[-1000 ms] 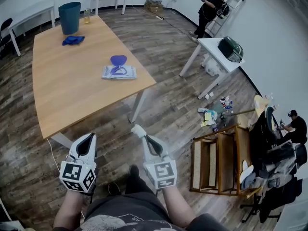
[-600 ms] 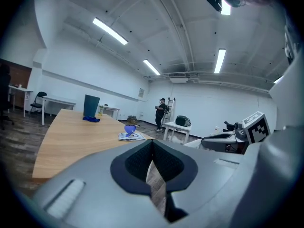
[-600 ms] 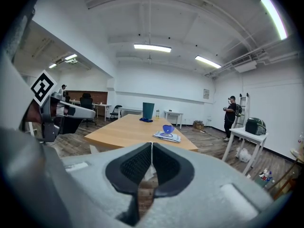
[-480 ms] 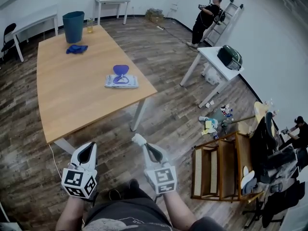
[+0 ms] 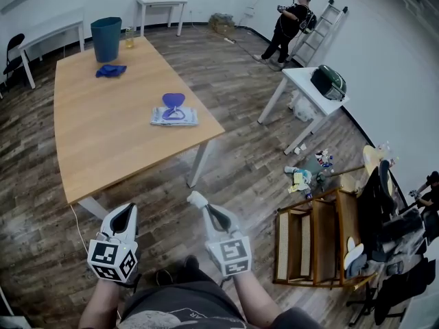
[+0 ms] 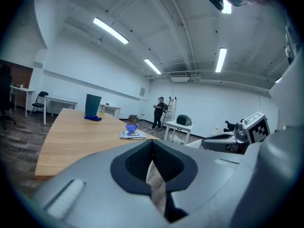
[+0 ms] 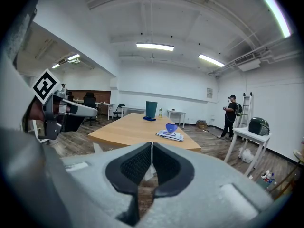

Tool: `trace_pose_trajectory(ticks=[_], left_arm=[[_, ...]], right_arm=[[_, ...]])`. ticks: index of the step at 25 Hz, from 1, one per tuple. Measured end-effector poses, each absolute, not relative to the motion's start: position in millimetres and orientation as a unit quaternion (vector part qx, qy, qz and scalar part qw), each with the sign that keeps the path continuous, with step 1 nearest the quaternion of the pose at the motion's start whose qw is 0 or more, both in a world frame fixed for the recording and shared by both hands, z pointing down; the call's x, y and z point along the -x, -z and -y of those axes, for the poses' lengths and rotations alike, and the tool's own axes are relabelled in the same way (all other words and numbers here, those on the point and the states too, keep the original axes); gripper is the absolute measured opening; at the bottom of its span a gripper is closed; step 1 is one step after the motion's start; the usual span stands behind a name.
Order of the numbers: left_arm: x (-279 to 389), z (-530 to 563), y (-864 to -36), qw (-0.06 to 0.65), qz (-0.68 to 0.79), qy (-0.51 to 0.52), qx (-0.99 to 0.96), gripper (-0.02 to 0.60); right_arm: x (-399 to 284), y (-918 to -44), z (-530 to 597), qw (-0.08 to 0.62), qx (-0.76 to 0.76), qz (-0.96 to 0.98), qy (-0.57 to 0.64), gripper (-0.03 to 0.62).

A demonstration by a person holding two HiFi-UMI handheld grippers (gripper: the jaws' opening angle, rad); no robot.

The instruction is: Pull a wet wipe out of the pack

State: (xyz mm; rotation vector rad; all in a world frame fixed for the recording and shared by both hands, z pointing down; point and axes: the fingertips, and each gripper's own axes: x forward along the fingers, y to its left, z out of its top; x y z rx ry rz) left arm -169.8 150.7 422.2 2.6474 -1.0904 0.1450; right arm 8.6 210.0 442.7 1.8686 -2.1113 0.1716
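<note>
Head view: wipe pack flat on the bench, blue lid up, likely for reaching in; left claw and right claw hang shut, far off.

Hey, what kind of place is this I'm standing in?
Probably a workshop or lab-style workroom: a big wooden table, a ladder by the white wall, and strip lights on a bare ceiling.
</note>
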Motion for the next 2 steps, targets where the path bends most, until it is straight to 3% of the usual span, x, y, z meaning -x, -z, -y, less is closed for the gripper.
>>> trace_pose_trajectory(ticks=[2], left_arm=[[171.3, -150.1, -423.3, 0.139, 0.379, -0.05, -0.914, 0.018]], right_arm=[[-7.7, -442.6, -209.7, 0.157, -0.653, 0.738, -0.06, 0.0]])
